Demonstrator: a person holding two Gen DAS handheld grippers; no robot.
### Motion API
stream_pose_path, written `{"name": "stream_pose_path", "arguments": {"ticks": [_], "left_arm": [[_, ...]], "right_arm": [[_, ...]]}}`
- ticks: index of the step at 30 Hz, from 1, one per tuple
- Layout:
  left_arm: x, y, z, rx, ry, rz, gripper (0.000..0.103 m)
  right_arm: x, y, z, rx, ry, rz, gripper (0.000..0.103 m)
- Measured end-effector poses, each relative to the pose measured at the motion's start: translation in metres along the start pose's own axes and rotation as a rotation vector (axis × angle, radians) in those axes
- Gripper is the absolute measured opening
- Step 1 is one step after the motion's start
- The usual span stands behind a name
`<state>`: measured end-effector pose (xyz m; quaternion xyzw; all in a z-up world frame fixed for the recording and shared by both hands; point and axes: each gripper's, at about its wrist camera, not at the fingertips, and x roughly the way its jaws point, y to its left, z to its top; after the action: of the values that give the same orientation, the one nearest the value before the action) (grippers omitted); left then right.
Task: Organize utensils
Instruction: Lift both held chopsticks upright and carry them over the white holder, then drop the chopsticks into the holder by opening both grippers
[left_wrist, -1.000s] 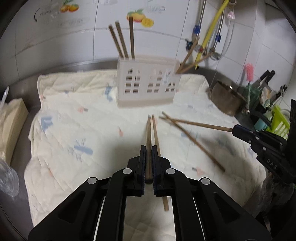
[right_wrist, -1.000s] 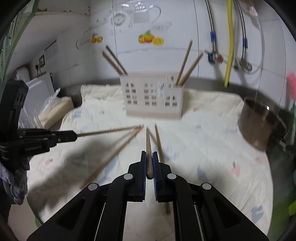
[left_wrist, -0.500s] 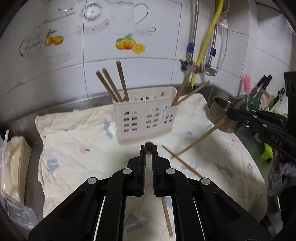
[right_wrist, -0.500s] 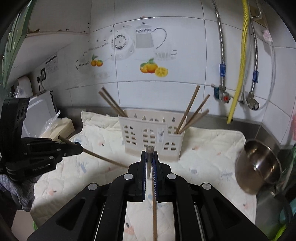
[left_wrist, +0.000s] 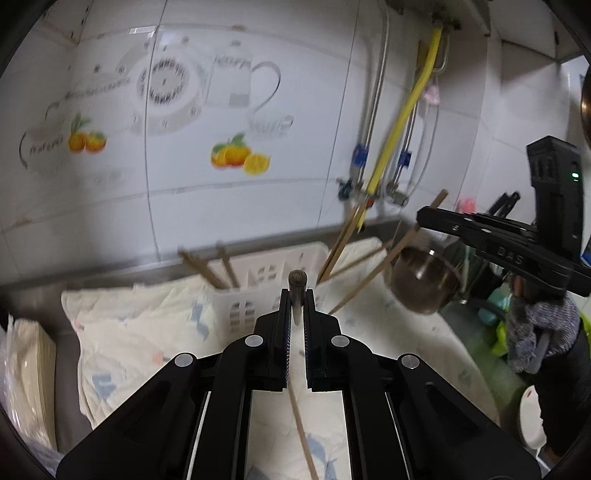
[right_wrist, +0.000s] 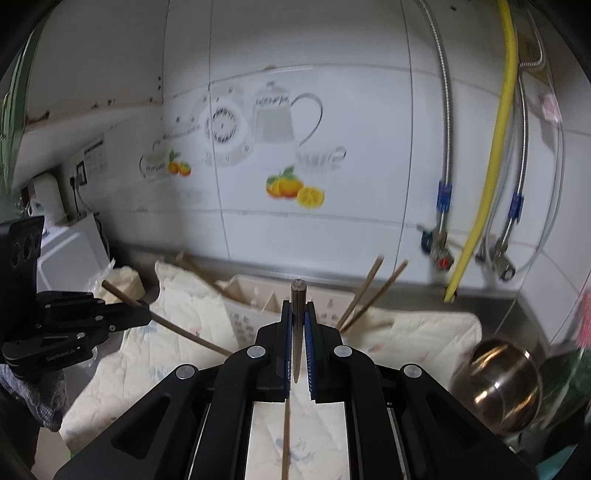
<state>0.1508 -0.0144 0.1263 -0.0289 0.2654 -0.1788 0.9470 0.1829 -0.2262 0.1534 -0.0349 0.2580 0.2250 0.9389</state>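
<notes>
L gripper (left_wrist: 296, 301) pinching a wooden chopstick (left_wrist: 297, 282) near its butt end, shaft hangs down thru the jaws w/ tip trailing low over the quilted cloth (left_wrist: 140, 332). R gripper (right_wrist: 298, 314) same deal, pressed onto its own chopstick (right_wrist: 298, 291), also near-vertical. Each gripper shows in the other's view, sticks slanting out of them

Handling, my read: sticks are light, stiff, thin, smooth wood → likely to pivot or slide in the pads if grip is off-centre. Hold near the thick end like now, so the long free end can drop tip-first into a slot. Not fragile, but side load on the holder wall could tip it, since the plastic looks light

Beyond: white slotted utensil holder (left_wrist: 258, 291) on the cloth, chopsticks leaning in both end compartments; steel pot (left_wrist: 421, 280) to the right, tiled wall behind

Vs 1 s ago: both sticks were low, roughly flat over the cloth; now lifted clear and swung upright, grippers higher and closer to the holder, cams pitched up at the wall
</notes>
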Motion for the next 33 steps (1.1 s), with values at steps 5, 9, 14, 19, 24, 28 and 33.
{"name": "stream_pose_path", "arguments": {"ticks": [5,9,14,19,24,28,33], "left_arm": [[-0.011,-0.004,0.029,0.028,-0.065,0.023,0.005],[-0.01,0.0,0.046,0.03,-0.088,0.054,0.005],[0.003,0.011,0.058,0.017,-0.101,0.111,0.005],[0.02,0.021,0.057,0.017,-0.089,0.169,0.005],[0.038,0.03,0.051,-0.002,-0.05,0.16,0.005],[0.053,0.035,0.045,-0.012,-0.01,0.151,0.005],[0.065,0.037,0.039,-0.023,0.028,0.144,0.005]], "right_arm": [[-0.006,-0.01,0.03,0.004,-0.041,-0.021,0.006],[-0.004,-0.016,0.046,0.005,-0.064,-0.044,0.006],[0.009,-0.023,0.055,0.018,-0.07,-0.056,0.006],[0.029,-0.028,0.052,0.031,-0.053,-0.053,0.006],[0.046,-0.031,0.045,0.043,-0.024,-0.048,0.006],[0.055,-0.033,0.039,0.048,-0.002,-0.049,0.006],[0.067,-0.034,0.032,0.05,0.028,-0.053,0.007]]}}
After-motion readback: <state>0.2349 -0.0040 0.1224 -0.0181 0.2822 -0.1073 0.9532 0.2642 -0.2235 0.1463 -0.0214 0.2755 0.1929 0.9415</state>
